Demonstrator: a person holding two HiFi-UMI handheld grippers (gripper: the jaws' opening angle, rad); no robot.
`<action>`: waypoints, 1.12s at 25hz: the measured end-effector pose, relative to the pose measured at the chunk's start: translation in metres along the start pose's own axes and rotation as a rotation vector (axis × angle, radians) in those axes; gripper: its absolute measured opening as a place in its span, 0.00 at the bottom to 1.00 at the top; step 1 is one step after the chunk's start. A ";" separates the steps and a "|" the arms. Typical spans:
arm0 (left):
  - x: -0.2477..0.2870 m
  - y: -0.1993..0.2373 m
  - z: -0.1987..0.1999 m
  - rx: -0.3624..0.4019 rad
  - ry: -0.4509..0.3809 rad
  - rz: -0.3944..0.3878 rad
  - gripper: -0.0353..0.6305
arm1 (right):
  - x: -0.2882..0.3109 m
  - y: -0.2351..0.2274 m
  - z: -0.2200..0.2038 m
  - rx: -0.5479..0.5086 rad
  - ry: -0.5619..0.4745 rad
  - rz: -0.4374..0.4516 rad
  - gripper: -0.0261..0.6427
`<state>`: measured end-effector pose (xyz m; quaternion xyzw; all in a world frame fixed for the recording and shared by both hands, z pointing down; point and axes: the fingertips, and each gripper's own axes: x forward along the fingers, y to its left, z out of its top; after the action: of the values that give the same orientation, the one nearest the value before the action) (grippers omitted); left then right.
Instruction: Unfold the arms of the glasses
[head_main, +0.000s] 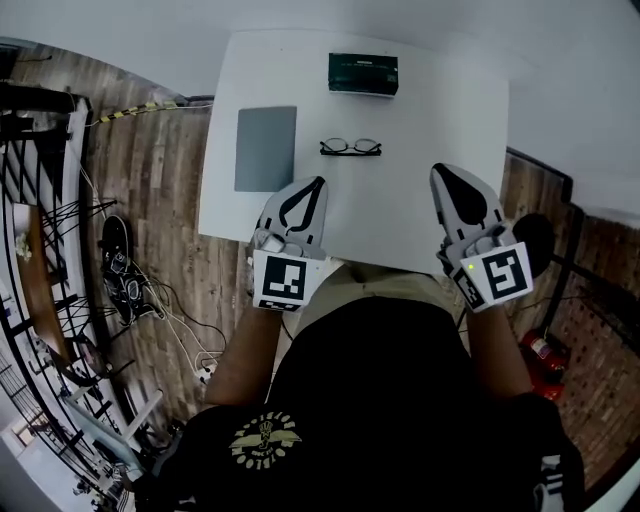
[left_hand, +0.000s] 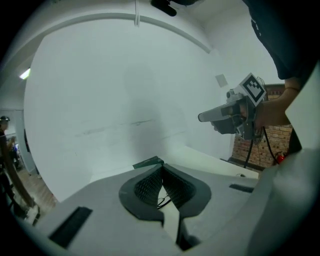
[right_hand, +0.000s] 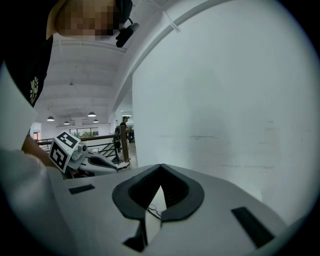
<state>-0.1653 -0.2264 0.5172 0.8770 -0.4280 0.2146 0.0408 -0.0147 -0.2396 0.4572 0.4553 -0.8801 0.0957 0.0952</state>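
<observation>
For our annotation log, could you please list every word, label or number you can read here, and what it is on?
None is readable.
Dark green rectangular box on the white table: pale print, too small to read.
Black shirt: gold emblem, no legible words.
On the left gripper and right gripper: black-and-white square markers only, no letters.

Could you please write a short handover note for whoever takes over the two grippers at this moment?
Left gripper: shut, empty, above the near edge of the table, short of the glasses.
Right gripper: shut, empty, to the right of the glasses and apart from them.
Glasses: mid-table, apparently folded, right of the grey pad, in front of the dark box.
Done: nothing yet.
Left: reach the glasses, steady the frame, unfold both arms.
</observation>
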 end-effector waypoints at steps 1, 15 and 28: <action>0.005 0.000 -0.002 -0.005 0.004 -0.002 0.06 | 0.002 -0.003 -0.003 0.003 0.008 -0.001 0.04; 0.089 -0.020 -0.057 0.126 0.186 -0.130 0.06 | 0.030 -0.037 -0.008 0.021 0.033 -0.009 0.04; 0.150 -0.028 -0.121 0.324 0.399 -0.213 0.07 | 0.029 -0.059 -0.022 0.045 0.047 -0.041 0.04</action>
<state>-0.1034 -0.2880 0.6916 0.8526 -0.2769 0.4432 0.0059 0.0190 -0.2904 0.4903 0.4729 -0.8656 0.1244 0.1076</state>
